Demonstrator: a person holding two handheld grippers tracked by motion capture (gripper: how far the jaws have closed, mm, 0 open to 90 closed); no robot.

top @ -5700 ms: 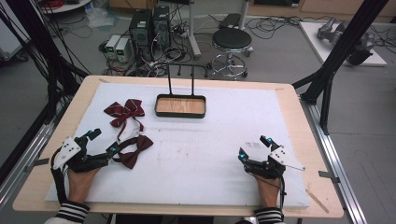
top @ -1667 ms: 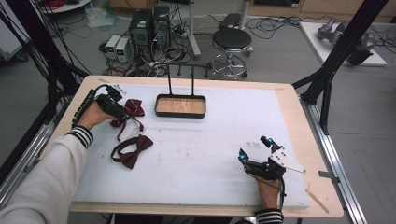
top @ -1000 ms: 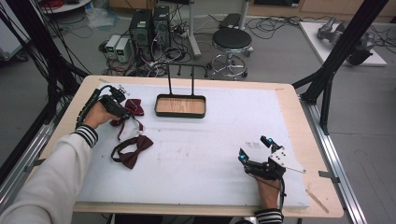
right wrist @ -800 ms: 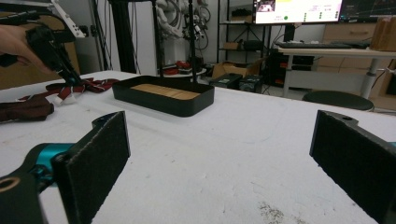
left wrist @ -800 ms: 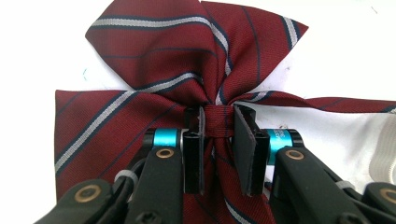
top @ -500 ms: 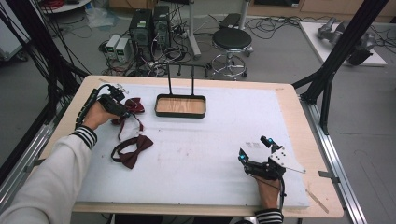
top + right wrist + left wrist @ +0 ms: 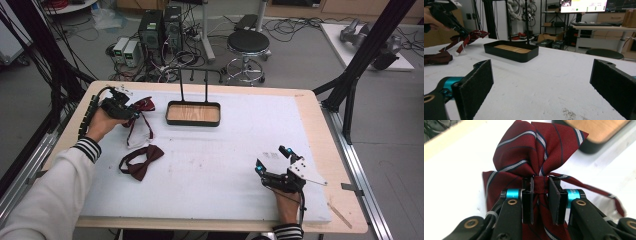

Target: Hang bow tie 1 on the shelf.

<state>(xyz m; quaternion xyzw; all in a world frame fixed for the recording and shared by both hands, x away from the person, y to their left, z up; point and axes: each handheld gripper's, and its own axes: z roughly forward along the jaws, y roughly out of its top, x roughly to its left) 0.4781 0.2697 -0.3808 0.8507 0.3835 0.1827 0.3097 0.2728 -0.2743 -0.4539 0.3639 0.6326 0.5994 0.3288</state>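
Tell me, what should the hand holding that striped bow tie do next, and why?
Probably carry it right, over the tray. The left gripper is shut on the striped bow tie at its knot and has it raised in the right gripper view, and the tray sits just beside it.

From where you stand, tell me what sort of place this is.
Probably a lab or workshop: computer towers with tangled cables on the floor, a monitor over a desk, and black frame struts around the table.

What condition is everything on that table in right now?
Left gripper: shut on the striped bow tie's knot.
Striped bow tie: pinched at its middle, strap trailing.
Plain bow tie: lying flat, untouched.
Tray: nothing in it.
Right gripper: open, jaws wide apart, holding nothing.
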